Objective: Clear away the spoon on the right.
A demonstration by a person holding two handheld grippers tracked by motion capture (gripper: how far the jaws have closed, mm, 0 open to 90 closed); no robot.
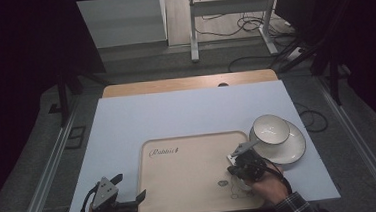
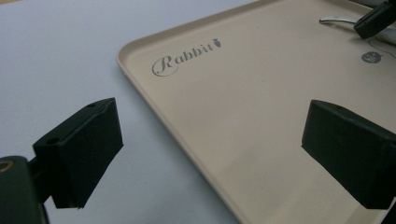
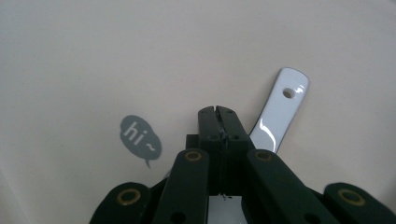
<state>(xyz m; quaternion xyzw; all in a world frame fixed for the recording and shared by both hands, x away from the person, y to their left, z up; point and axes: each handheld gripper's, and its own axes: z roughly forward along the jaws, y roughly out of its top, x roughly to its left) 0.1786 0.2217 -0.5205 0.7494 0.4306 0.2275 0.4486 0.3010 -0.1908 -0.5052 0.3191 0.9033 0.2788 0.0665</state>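
table under a pale sheet fills the high view, wooden edge showing at the far side. tray, beige with a "rabbit" print at its far left corner, sits near centre. plate lies just right of the tray's far right corner, with a bowl standing on its far left part.

left gripper hangs at the tray's near left edge, jaws wide apart and holding nothing; in its own view one jaw is over the sheet, the other over the tray.

right gripper is low over the tray's near right part, jaws pressed together. in the right gripper view a white spoon runs from under the jaws forward and to the right, holed handle end farthest out. whether the jaws pinch the spoon or merely sit over it, i cannot tell. a small grey "hi~" bubble is printed just left of the jaws.

the spoon's long axis lies roughly along the right gripper's reach, and that hand is plainly nearer; any spoon move likely falls to it, plate and bowl being just beyond.
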